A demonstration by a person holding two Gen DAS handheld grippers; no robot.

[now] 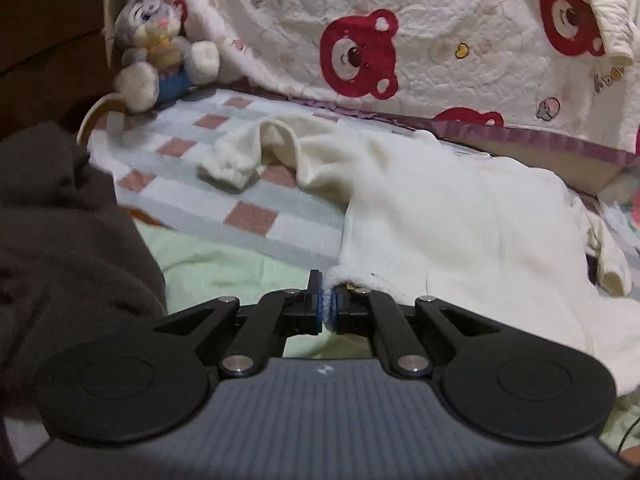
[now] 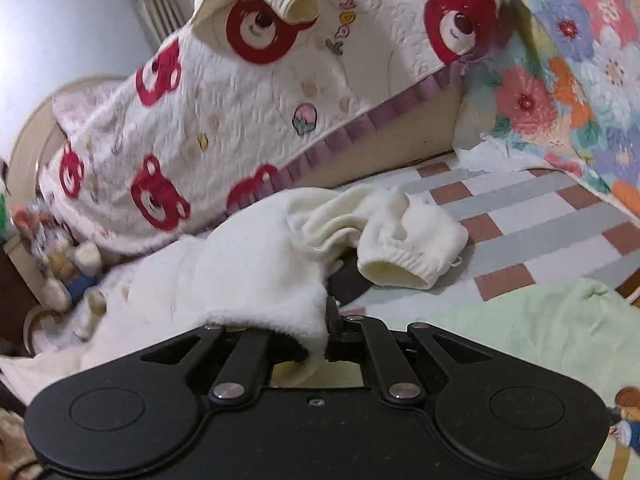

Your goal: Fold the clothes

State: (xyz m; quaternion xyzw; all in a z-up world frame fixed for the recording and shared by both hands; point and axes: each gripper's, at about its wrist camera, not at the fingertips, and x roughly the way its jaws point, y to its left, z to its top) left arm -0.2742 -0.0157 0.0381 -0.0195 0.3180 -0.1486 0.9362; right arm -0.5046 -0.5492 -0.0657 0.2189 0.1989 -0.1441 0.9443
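In the left wrist view, a dark brown fabric mass [image 1: 60,240] fills the left edge of the frame, and a plush rabbit [image 1: 160,44] sits at the upper left against the bear-print quilt [image 1: 400,20]. Between them the checked blanket [image 1: 248,200] on the bed lies bare, the widest free patch in that view, with a pale green sheet [image 1: 224,260] just below it. The left tongs [image 1: 329,306] are clenched on the lower hem corner of the cream fleece garment [image 1: 460,220], which spreads from centre to the right edge; one sleeve with its gathered cuff [image 1: 228,170] trails left onto the checks.

In the right wrist view, the quilt slopes across the upper left, its purple ruffled border [image 2: 360,128] touching the garment's far side. The fleece garment [image 2: 248,264] lies at centre left, its hem draped over the left finger of the right tongs [image 2: 324,328], which pinch the hem. The other cuff [image 2: 400,268] opens toward the camera at centre. To the right, checked blanket and green sheet [image 2: 520,328] lie uncovered, bounded at the far right by a floral quilt [image 2: 560,60].
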